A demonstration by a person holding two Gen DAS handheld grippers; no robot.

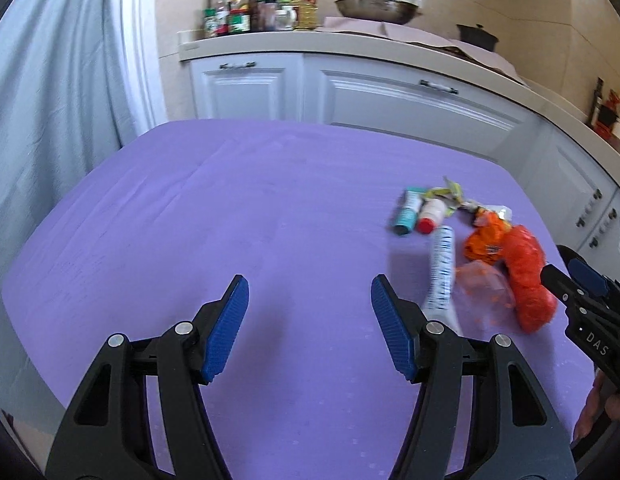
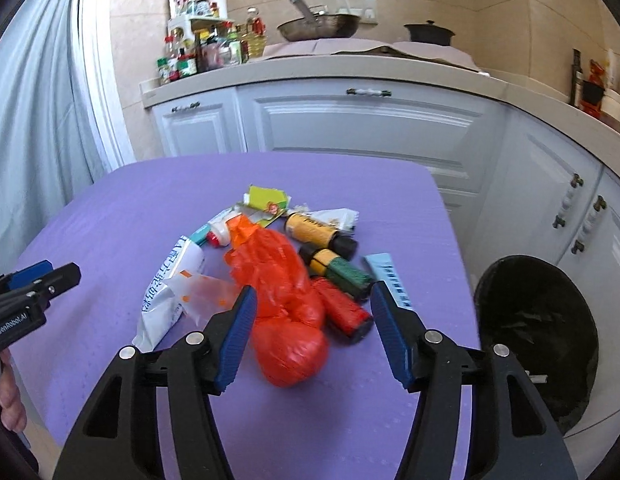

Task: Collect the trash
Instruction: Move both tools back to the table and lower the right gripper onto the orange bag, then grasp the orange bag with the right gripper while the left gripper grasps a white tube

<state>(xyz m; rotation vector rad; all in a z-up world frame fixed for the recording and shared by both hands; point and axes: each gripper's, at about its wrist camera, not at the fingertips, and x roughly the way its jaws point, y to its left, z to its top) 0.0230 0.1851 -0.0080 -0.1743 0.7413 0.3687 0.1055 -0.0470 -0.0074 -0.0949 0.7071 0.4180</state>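
The trash (image 2: 277,272) lay heaped on the purple table (image 2: 109,208), an orange bag (image 2: 285,304) in front. The right gripper (image 2: 312,316) hung over it, jaws apart, apparently not touching. The left gripper (image 1: 310,308) stood apart over bare cloth. A bin (image 2: 538,336) sat right of the table.

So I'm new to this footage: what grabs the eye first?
A bright orange plastic bag lies mid-pile on the purple table, between the open right tongs. Small bottles and tubes crowd round it. A black-lined trash bin stands off the table's right edge.
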